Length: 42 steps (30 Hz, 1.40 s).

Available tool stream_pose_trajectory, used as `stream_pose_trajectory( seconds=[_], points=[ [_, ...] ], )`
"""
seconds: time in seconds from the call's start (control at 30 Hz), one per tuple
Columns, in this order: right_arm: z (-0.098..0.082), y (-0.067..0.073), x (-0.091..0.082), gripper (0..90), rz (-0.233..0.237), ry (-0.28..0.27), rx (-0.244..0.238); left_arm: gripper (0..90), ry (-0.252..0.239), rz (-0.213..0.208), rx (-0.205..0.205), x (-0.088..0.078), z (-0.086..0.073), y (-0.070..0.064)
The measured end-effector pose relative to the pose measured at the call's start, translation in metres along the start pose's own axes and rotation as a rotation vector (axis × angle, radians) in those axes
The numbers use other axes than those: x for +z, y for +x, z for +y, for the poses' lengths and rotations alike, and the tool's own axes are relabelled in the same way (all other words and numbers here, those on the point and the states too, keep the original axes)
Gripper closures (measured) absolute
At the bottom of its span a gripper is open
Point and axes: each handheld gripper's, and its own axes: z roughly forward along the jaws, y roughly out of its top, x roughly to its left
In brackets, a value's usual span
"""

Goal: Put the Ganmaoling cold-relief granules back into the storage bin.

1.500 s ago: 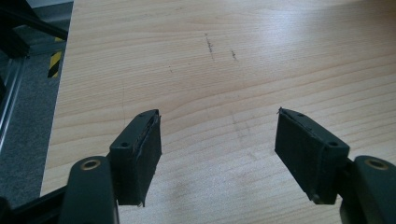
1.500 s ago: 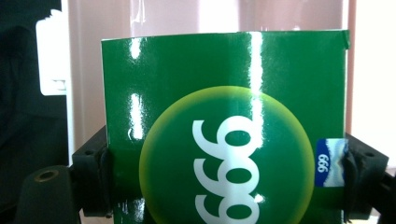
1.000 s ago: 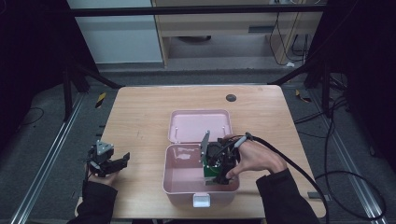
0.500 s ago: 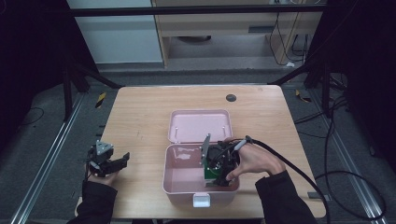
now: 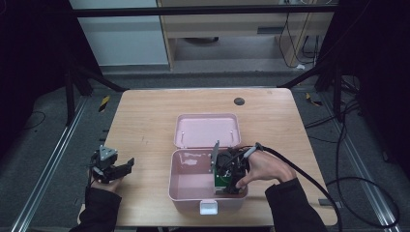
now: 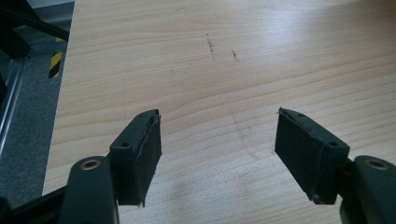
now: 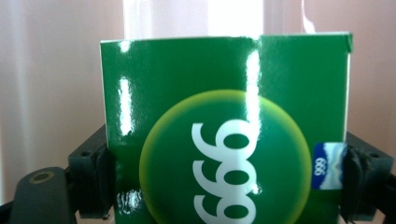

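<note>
Carton [image 7: 224,116], green and glossy, found standing on end between the jaws of right gripper [image 5: 230,180], low in the front right corner of open pink box [image 5: 186,195], with lid [image 5: 205,130] laid back behind. Noted those jaws having just been easing apart with the carton between them. Saw pads hard by its two side edges, but could not tell whether pressing or only just off. Found left gripper [image 6: 217,154] spread wide, empty, idle over bare table [image 6: 280,56] near the left edge, well apart from the box.

Risks, as judged:
- Could have toppled the carton if let go while upright and not flat on the box floor, being tall and narrow.
- Could have dragged it back up on withdrawal, had one pad clung to the slick face.
- Could have knocked the near wall on lifting out and shifted the whole box, with nothing steadying it.
- Might have fouled the lid on closing if left standing on end.
</note>
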Motion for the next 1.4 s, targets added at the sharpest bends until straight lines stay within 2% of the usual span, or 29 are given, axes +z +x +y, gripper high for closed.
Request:
stream_pose_trajectory(
  seconds=[0.13, 0.27, 0.37, 0.4, 0.43, 0.47, 0.6, 0.63, 0.7, 0.8, 0.87, 0.9, 1.0, 1.03, 1.07, 1.1, 1.13, 1.17, 1.2, 1.27, 1.4],
  points=[
    [0.0, -0.001, 0.004, 13.7, -0.001, 0.019, 0.002, 30.5, 0.001, 0.0, 0.0, 0.0, 0.0, 0.0],
    [0.0, -0.002, 0.003, 12.4, -0.003, 0.014, -0.003, 30.5, 0.001, 0.0, 0.001, 0.0, 0.0, 0.0],
    [-0.003, -0.003, -0.008, 12.0, -0.024, -0.044, 0.017, 30.5, 0.001, 0.0, 0.0, 0.0, 0.0, 0.0],
    [-0.003, -0.003, -0.008, 12.0, -0.024, -0.044, 0.017, 30.5, 0.001, 0.0, 0.0, 0.0, 0.0, 0.0],
    [-0.005, -0.002, -0.014, 11.7, -0.045, -0.075, 0.019, 30.6, 0.0, 0.0, 0.0, 0.0, 0.0, 0.0],
    [-0.005, -0.002, -0.014, 11.7, -0.045, -0.075, 0.019, 30.6, 0.001, 0.0, 0.0, 0.0, 0.0, 0.0],
    [-0.013, -0.001, -0.037, 10.4, -0.11, -0.195, 0.052, 30.6, 0.0, 0.0, 0.0, 0.0, 0.0, 0.0],
    [-0.013, -0.001, -0.037, 10.4, -0.11, -0.195, 0.052, 30.6, 0.0, 0.0, 0.0, 0.0, 0.0, 0.0],
    [-0.02, -0.001, -0.052, 10.4, -0.152, -0.258, 0.086, 30.7, 0.001, 0.001, -0.003, 0.0, 0.0, 0.001],
    [-0.027, -0.001, -0.064, 9.4, -0.2, -0.295, 0.116, 30.9, 0.0, 0.001, -0.004, 0.0, 0.0, 0.001],
    [-0.03, -0.001, -0.067, 7.9, -0.216, -0.308, 0.129, 30.9, 0.0, 0.001, -0.005, 0.0, 0.0, 0.001],
    [-0.034, -0.001, -0.072, 7.0, -0.252, -0.323, 0.149, 30.9, 0.001, 0.001, -0.005, 0.0, 0.0, 0.001],
    [-0.044, -0.003, -0.077, 6.3, -0.282, -0.383, 0.202, 30.9, 0.002, 0.001, -0.005, 0.0, 0.0, 0.001],
    [-0.044, -0.003, -0.077, 6.3, -0.282, -0.383, 0.202, 30.9, 0.002, 0.001, -0.004, 0.0, 0.0, 0.001],
    [-0.047, -0.004, -0.079, 5.0, -0.289, -0.401, 0.223, 31.0, 0.002, 0.001, -0.004, 0.0, 0.0, 0.001],
    [-0.055, -0.006, -0.081, 4.3, -0.304, -0.437, 0.268, 31.0, 0.003, 0.001, -0.005, 0.0, 0.0, 0.001],
    [-0.058, -0.007, -0.082, 3.8, -0.313, -0.454, 0.287, 31.0, 0.003, 0.001, -0.005, 0.0, 0.0, 0.001],
    [-0.058, -0.007, -0.082, 3.8, -0.313, -0.454, 0.287, 31.0, 0.003, 0.002, -0.004, 0.0, 0.0, 0.001],
    [-0.065, -0.006, -0.084, 2.9, -0.332, -0.494, 0.32, 31.0, 0.003, 0.002, -0.006, 0.0, 0.0, 0.001],
    [-0.071, -0.005, -0.085, 2.5, -0.349, -0.539, 0.352, 30.9, 0.003, 0.002, -0.007, 0.001, 0.0, 0.001],
    [-0.084, -0.004, -0.085, 3.5, -0.425, -0.613, 0.414, 30.9, 0.004, 0.002, -0.004, 0.001, 0.0, 0.0]
  ],
)
